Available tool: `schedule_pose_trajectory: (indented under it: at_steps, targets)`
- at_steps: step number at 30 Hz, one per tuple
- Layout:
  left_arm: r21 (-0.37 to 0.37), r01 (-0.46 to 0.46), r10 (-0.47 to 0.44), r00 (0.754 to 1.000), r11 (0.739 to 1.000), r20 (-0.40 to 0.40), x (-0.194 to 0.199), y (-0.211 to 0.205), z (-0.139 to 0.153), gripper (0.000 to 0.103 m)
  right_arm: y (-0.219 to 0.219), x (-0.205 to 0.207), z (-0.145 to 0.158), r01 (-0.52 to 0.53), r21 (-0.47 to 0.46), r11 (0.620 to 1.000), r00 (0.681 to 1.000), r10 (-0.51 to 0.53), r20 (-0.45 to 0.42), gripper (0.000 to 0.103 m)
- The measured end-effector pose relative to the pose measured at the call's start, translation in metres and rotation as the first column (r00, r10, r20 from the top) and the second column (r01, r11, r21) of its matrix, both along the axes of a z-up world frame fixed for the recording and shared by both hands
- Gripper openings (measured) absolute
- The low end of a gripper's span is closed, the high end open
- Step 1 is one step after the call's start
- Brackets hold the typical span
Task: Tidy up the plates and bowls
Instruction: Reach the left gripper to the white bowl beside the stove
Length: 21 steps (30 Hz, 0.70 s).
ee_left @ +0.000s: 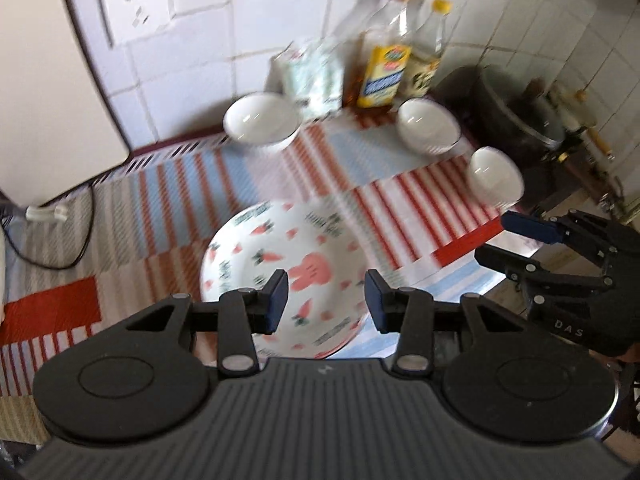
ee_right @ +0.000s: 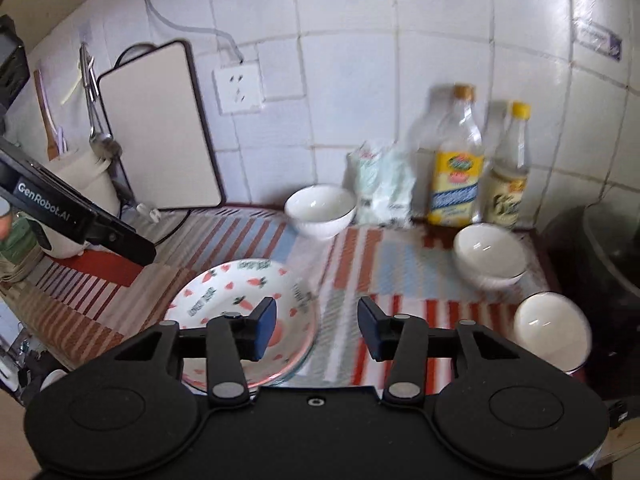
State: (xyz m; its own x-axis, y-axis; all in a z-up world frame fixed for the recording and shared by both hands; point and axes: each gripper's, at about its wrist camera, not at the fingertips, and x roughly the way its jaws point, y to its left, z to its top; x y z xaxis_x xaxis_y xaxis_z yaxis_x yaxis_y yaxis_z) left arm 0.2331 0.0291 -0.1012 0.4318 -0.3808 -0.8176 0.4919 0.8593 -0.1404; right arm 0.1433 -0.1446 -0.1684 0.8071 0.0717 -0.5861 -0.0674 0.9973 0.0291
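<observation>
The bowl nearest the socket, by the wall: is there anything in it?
Empty, as far as shows. The bowl stands upright on the striped mat, and its inside is plain glossy white in both views.

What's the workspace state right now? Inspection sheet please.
Surface: striped mat covers the counter.
Job's things: carrot-print plate near front edge, seemingly atop another plate; back bowl; stacked bowls; rightmost bowl.
Clutter: two bottles, a packet, dark pot, utensil holder.
Grippers: left hand-held gripper open over plate; right hand-held gripper open, empty.
Cables: black cord at left; white plug.
Surroundings: tiled wall, wall socket, leaning board.
</observation>
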Motion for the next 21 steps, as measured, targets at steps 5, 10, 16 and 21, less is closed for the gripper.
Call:
schedule_pose_trajectory:
  at_steps: [5, 10, 16, 21]
  targets:
    - [-0.031, 0.034, -0.033, 0.998, 0.999, 0.052, -0.012, -0.041, 0.025, 0.041, -0.033, -0.018, 0.024, -0.038, -0.059, 0.998, 0.999, 0.038, 0.005, 0.051]
    - [-0.059, 0.068, -0.063, 0.995, 0.996, 0.075, -0.025, -0.085, 0.036, 0.047, -0.068, -0.034, 0.039, -0.045, -0.093, 0.995, 0.999, 0.048, 0.023, 0.057]
    - [-0.044, 0.105, -0.101, 0.991, 0.993, 0.086, -0.033, -0.151, 0.022, 0.055, -0.120, -0.043, 0.022, -0.027, -0.109, 0.994, 1.000, 0.028, 0.009, 0.073]
    - [-0.069, 0.100, -0.095, 0.994, 0.993, 0.062, -0.031, -0.192, 0.000, 0.061, -0.158, -0.043, -0.004, -0.014, -0.122, 0.992, 1.000, 0.012, -0.020, 0.083]
